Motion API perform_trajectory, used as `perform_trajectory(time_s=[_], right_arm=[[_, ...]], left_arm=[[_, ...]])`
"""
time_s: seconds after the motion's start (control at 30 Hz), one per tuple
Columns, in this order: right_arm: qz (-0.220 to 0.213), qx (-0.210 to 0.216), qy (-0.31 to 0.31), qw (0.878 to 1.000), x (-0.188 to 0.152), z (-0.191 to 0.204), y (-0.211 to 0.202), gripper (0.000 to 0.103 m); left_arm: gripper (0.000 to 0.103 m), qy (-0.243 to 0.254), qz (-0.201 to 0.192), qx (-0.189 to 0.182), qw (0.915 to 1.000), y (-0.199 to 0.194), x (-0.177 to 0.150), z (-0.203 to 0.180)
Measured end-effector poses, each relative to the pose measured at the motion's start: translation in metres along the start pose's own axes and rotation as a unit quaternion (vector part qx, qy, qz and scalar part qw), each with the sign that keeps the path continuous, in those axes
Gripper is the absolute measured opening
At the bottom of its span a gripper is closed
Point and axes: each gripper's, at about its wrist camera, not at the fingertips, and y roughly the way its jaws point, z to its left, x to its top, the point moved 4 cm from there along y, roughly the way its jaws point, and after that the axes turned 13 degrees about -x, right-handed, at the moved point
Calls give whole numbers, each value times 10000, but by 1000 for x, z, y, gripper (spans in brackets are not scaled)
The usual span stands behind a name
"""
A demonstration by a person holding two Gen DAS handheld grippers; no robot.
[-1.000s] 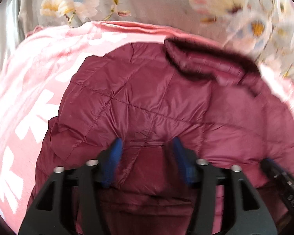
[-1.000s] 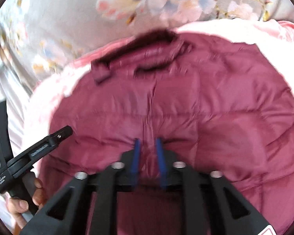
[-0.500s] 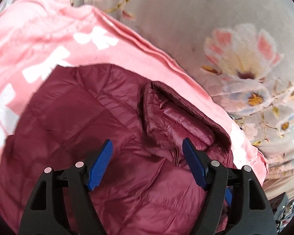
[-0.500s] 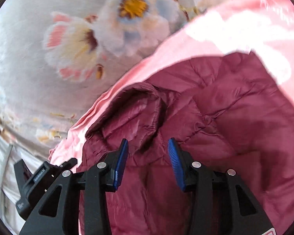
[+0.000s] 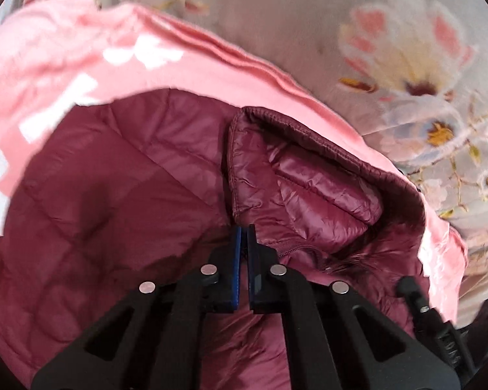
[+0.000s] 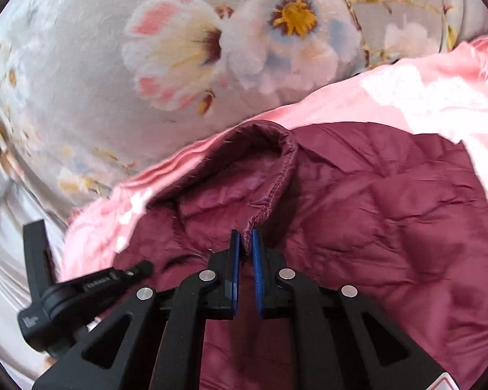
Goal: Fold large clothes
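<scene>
Apparently both the left gripper (image 5: pixel 244 229) and right gripper (image 6: pixel 244 232) pinch the maroon jacket (image 5: pixel 114 195) collar, contact hidden.

The raised collar (image 5: pixel 312 175) stands directly ahead of both hand-held grippers; flat jacket (image 6: pixel 390 234) beside it lies unobstructed.

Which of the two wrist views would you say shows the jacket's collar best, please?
The left wrist view: the collar lies open there, its shiny quilted lining and rim sharp. The right wrist view shows the collar foreshortened, mostly its stitched edge and shadowed inside.
</scene>
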Motion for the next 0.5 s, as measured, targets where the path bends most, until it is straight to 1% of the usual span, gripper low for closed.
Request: perform_trajectory(time_s=[0.07, 0.1, 0.13, 0.2, 0.3, 0.37, 0.4, 0.47, 0.5], right_arm=[[137, -301, -68, 9994, -4, -10, 11, 8], [290, -387, -22, 9988, -9, -18, 20, 7], [425, -377, 48, 9984, -12, -25, 27, 7], [495, -372, 71, 9981, -15, -30, 32, 6], [554, -537, -86, 9970, -16, -29, 38, 6], [565, -546, -106, 9969, -15, -29, 40, 6], [561, -507, -78, 9971, -16, -30, 39, 6], [548, -404, 6, 9977, -15, -31, 39, 6], [530, -336, 55, 9980, -15, -32, 38, 6]], left_arm=[[0, 43, 95, 96, 9999, 5, -5, 7], [0, 64, 152, 247, 9996, 10, -8, 13], [0, 53, 186, 344, 9992, 15, -11, 20], [0, 26, 190, 314, 9993, 20, -15, 27], [0, 287, 131, 424, 9986, 21, -18, 23], [0, 330, 75, 432, 9985, 18, -18, 21], [0, 260, 20, 319, 9992, 13, -17, 21], [0, -44, -85, -182, 9998, 3, -15, 22], [1, -207, -149, -443, 9987, -3, -13, 22]])
